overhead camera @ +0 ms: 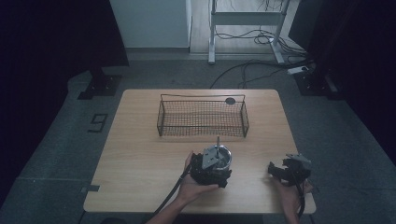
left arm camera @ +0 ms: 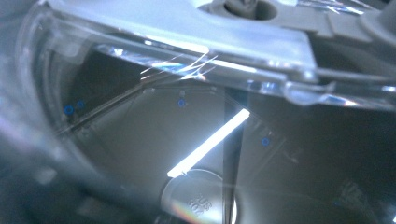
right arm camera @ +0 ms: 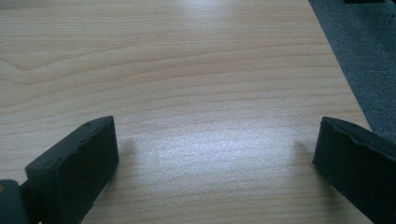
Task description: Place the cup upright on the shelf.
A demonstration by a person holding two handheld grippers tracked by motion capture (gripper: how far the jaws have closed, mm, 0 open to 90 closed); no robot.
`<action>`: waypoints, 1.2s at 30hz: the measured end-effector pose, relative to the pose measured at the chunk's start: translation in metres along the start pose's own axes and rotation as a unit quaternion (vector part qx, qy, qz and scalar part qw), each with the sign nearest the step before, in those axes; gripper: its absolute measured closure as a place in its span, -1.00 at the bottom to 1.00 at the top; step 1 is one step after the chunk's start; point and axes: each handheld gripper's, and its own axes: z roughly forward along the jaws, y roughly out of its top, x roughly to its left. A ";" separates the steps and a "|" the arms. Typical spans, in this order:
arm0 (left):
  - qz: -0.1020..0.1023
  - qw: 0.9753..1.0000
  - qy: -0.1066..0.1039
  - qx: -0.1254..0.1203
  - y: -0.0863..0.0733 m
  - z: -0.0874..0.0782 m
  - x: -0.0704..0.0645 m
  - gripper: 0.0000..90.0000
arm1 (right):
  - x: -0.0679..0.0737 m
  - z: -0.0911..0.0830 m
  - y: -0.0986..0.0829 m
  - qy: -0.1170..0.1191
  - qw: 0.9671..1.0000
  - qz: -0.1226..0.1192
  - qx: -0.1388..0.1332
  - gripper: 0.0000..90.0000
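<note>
**Fingers on the clear container, basket not yet reached**

Fingers of our left gripper (overhead camera: 215,164) seem to be closed around a clear lidded container (overhead camera: 218,157), though we cannot see the pads themselves: in the left gripper view the camera is pressed right up against the container's transparent wall (left arm camera: 140,140) and its grey lid (left arm camera: 187,28), which suggests a close hold. From the high view, the container stands on the tabletop (overhead camera: 140,158), near the front edge and a little right of centre, with a thin rod sticking up from its lid.

Our right gripper (overhead camera: 288,170) rests near the right front corner of the tabletop, well apart from the container. Its fingers (right arm camera: 74,163) are spread wide over bare wood and hold nothing.

We judge the work to be at an early stage. The wire basket (overhead camera: 202,117) at the far side of the tabletop looks empty, and the container stands in front of it, apart from its near wall. If the basket is where the container belongs, what is left is the lift, the carry forward over the near wall and the setting down inside.
</note>
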 end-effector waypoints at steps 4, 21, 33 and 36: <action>0.007 1.000 0.002 0.001 0.000 0.000 0.000 -0.92 | 0.000 0.000 0.000 0.000 1.000 0.000 0.000 -1.00; -0.008 1.000 -0.017 0.001 0.000 -0.007 0.007 -0.91 | -0.001 0.000 0.000 0.001 1.000 0.000 0.000 -1.00; -0.032 0.999 -0.006 -0.025 0.019 -0.037 0.033 -0.91 | -0.001 0.000 0.000 0.001 1.000 0.000 0.000 -1.00; -0.036 0.999 -0.004 -0.029 0.021 -0.043 0.038 -0.91 | -0.001 0.000 0.000 0.000 1.000 0.000 0.000 -1.00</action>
